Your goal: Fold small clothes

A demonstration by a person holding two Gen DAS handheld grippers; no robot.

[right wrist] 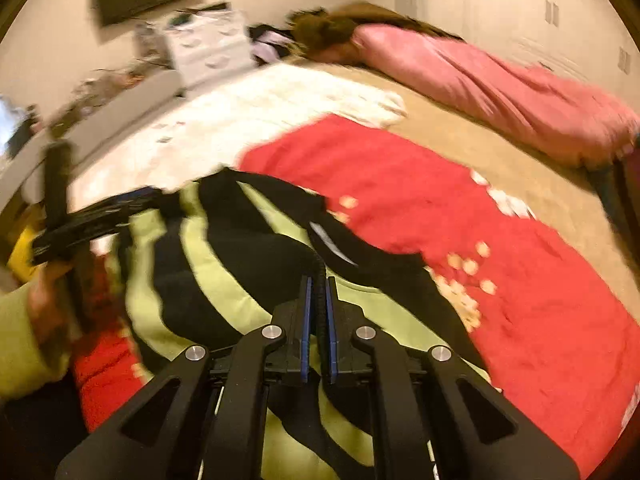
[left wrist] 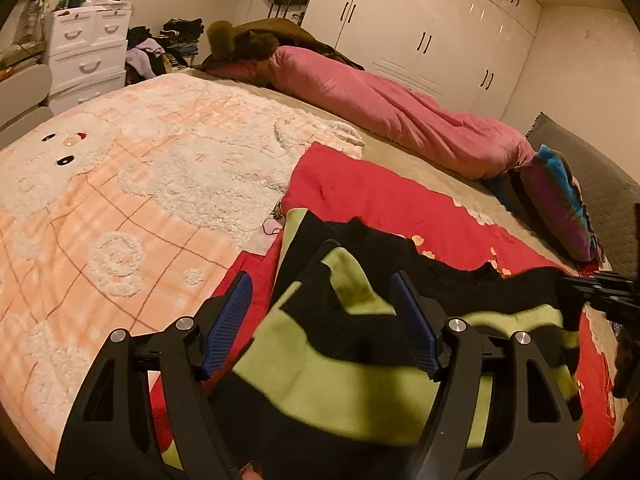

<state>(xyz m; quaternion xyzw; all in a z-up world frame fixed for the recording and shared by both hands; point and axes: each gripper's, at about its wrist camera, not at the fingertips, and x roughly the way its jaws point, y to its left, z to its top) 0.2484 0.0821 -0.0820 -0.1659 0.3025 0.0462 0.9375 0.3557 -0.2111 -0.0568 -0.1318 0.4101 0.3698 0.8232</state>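
A small black and lime-green striped garment (left wrist: 340, 372) lies on a red blanket (left wrist: 380, 196) on the bed. My left gripper (left wrist: 322, 300) is open, its blue pads either side of a raised fold of the garment. My right gripper (right wrist: 318, 292) is shut on a black edge of the garment (right wrist: 224, 264) and holds it up. In the right wrist view the left gripper (right wrist: 132, 204) shows at the garment's far left corner, blurred. In the left wrist view the right gripper (left wrist: 600, 284) shows at the right edge.
A peach and white fleece blanket (left wrist: 120, 208) covers the bed's left side. A rolled pink quilt (left wrist: 400, 108) lies along the far side, with a dark pillow (left wrist: 560, 204) at the right. White drawers (left wrist: 86, 52) and wardrobes (left wrist: 432, 28) stand behind.
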